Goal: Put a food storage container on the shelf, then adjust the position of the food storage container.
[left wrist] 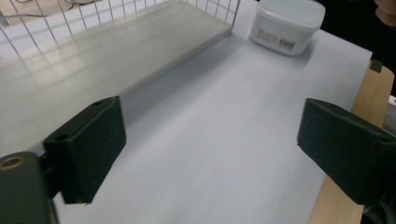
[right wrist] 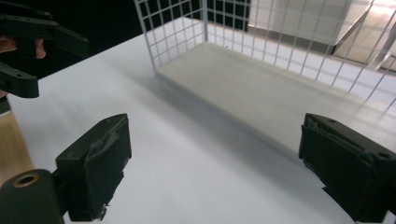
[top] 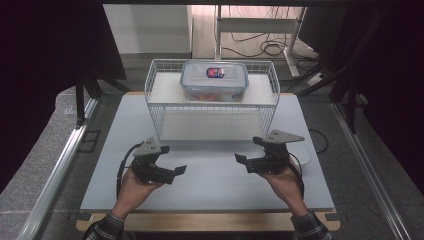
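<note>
both grippers hover low over the white table (top: 210, 180), well short of the wire shelf (top: 212, 100). the left gripper (top: 176, 172) has its jaws spread with nothing between them, and so does the right gripper (top: 242, 161). the clear lidded container (top: 214, 80) (blue-rimmed) sits on the shelf's upper tier, well apart from both.

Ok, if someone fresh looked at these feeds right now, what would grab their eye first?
Probably the clear lidded container sitting on the upper shelf of the white wire rack at the far side of the table. Next, the two black grippers held low over the bare white tabletop in front of the rack: the left gripper and the right gripper point toward each other, both with jaws open and nothing between them.
</note>
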Available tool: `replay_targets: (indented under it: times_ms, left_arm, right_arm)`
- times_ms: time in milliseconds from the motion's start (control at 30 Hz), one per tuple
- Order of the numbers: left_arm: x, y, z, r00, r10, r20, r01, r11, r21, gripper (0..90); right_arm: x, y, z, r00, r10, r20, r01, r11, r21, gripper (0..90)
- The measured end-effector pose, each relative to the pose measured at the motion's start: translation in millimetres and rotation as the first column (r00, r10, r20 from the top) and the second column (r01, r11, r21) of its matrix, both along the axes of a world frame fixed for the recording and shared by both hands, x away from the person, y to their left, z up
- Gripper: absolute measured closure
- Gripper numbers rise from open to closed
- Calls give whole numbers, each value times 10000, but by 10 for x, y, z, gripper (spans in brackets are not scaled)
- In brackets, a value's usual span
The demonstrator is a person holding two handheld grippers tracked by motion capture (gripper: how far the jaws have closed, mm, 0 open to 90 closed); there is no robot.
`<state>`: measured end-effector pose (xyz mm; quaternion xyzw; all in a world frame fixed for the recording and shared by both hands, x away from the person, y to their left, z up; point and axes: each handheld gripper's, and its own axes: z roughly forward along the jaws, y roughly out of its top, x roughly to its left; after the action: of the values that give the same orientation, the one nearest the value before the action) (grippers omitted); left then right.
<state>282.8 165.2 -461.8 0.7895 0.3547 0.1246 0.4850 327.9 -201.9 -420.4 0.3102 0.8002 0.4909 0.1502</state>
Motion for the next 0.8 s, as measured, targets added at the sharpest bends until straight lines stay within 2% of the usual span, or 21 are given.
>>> replay_targets:
  times_ms: [133, 233, 400, 500, 633, 733, 800]
  left_arm:
    - [-118, 36, -185, 9986, 118, -516, -116, 9999, 37, 63]
    - [-196, 47, -290, 9983, 194, -555, -178, 9994, 294, 50]
    - [-299, 16, -391, 9996, 268, 95, -277, 9932, 1129, 27]
    - [-310, -9, -435, 9994, 272, 224, -302, 9887, 1469, 16]
    - [-297, -2, -457, 9991, 304, 293, -343, 9890, 1437, 10]
    - [-283, 25, -471, 9991, 343, 262, -374, 9912, 1270, 12]
    - [-271, 47, -486, 9990, 397, 213, -420, 9920, 1192, 19]
  right_arm:
    - [-112, -9, -148, 10000, 61, 26, -61, 9997, -218, 74]
    - [-184, -22, -252, 10000, 43, 26, -42, 9994, -334, 68]
    - [-281, -27, -411, 9998, 147, -97, -152, 9983, -564, 63]
    - [-308, -34, -522, 9995, 145, -292, -169, 9963, -842, 60]
    - [-289, -47, -597, 9984, 8, -560, -67, 9943, -1064, 46]
    - [-263, -68, -579, 9977, -139, -668, 74, 9953, -963, 17]
    - [-240, -98, -552, 9966, -475, -677, 406, 9941, -1007, 7]
